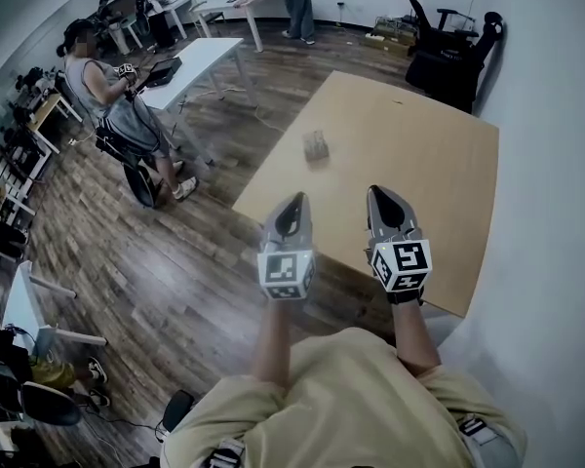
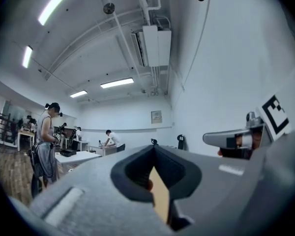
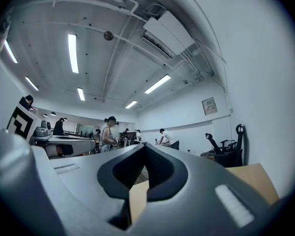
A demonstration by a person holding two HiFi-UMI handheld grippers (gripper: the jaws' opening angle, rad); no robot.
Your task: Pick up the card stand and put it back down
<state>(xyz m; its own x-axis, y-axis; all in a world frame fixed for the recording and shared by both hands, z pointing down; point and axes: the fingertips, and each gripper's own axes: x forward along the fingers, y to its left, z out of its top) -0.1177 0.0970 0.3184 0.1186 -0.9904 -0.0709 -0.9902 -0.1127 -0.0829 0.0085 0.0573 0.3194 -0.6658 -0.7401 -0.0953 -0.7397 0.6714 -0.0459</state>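
The card stand stands alone on the wooden desk, in its far left part and well apart from both grippers. The left gripper and the right gripper are held level, side by side, over the near edge of the desk. The left fingers are together with nothing between them, and the right fingers are the same.

Bright, even light from ceiling strip lights; heavy fisheye distortion, dark corners, soft foreground.
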